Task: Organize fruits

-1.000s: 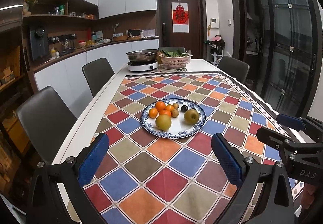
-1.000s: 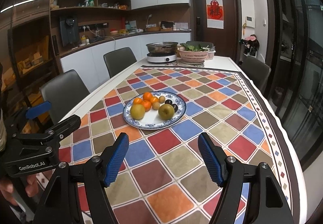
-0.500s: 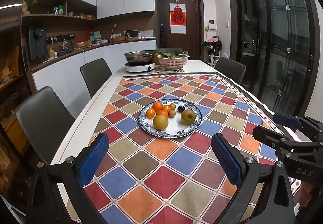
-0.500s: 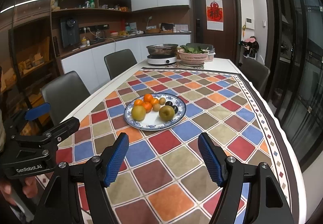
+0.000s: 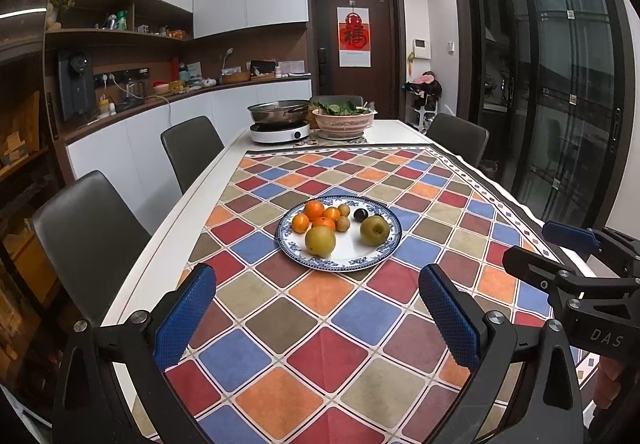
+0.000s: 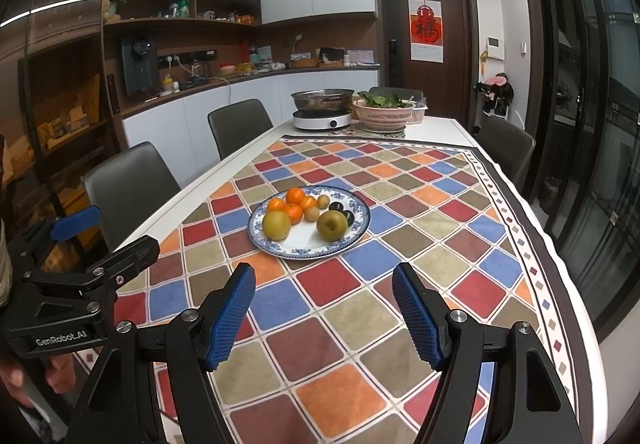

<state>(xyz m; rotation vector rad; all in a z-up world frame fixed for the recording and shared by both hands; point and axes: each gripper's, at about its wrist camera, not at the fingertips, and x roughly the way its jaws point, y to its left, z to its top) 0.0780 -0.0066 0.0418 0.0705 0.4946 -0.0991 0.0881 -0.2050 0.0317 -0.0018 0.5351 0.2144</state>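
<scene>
Left wrist view: the left gripper (image 5: 318, 308) hangs above the near part of the cloth (image 5: 328, 348), its blue-padded fingers (image 5: 185, 314) spread wide with nothing between them. The plate (image 5: 376, 258) sits at 12 o'clock from it, well apart, flat on the cloth. On the plate, two pears lie toward the near rim, one (image 5: 320, 240) at 7 o'clock of the plate's centre and the other (image 5: 374, 230) at 3 o'clock. Four oranges (image 5: 314, 210) cluster at 10 o'clock, touching one another, with two small brown fruits (image 5: 342, 223) just beside them and a dark plum (image 5: 361, 214) at 1 o'clock. The right gripper (image 5: 560, 256) shows at 3 o'clock of this view, over the cloth's edge. In the right wrist view, the right gripper (image 6: 324, 308) also has its fingers (image 6: 416, 318) spread, gripping nothing, with the plate (image 6: 304, 250) at 12 o'clock, well apart; here two plums (image 6: 349, 217) show side by side behind the pear (image 6: 331, 226). The left gripper (image 6: 100, 240) appears at 9 o'clock, beside the table's (image 6: 176, 199) edge. At the far end of the table stand a pan (image 5: 278, 111) on a cooker (image 5: 280, 133) and a basket (image 5: 344, 121) of greens, just beside each other. Chairs (image 5: 92, 224) line the table's left side.
</scene>
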